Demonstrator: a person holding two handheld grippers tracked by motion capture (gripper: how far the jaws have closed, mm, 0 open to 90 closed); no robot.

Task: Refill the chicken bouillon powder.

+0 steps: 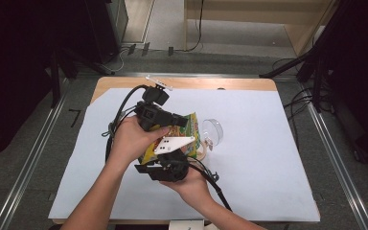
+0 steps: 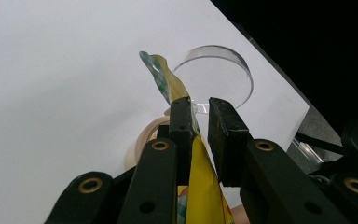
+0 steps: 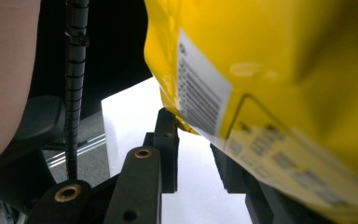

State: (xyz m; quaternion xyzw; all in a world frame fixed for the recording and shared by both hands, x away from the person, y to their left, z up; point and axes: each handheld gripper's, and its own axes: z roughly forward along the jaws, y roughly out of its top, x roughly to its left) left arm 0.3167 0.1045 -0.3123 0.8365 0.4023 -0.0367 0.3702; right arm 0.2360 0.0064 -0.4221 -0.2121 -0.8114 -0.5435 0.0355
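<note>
Above the white-covered table (image 1: 268,158), my left gripper (image 2: 200,112) clamps the top edge of a crinkly yellow plastic snack bag (image 1: 188,136); my right gripper (image 3: 193,140) pinches its bottom corner.

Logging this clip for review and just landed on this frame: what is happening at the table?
A person holds a yellow snack bag up over the white-covered table between two hand-held claws. The left claw has the bag's crinkled top edge between its jaws, one jaw against the bag. The right claw is at the bag's lower edge by the barcode; whether it pinches is unclear. A clear round dish and a tape roll lie just beyond.
</note>
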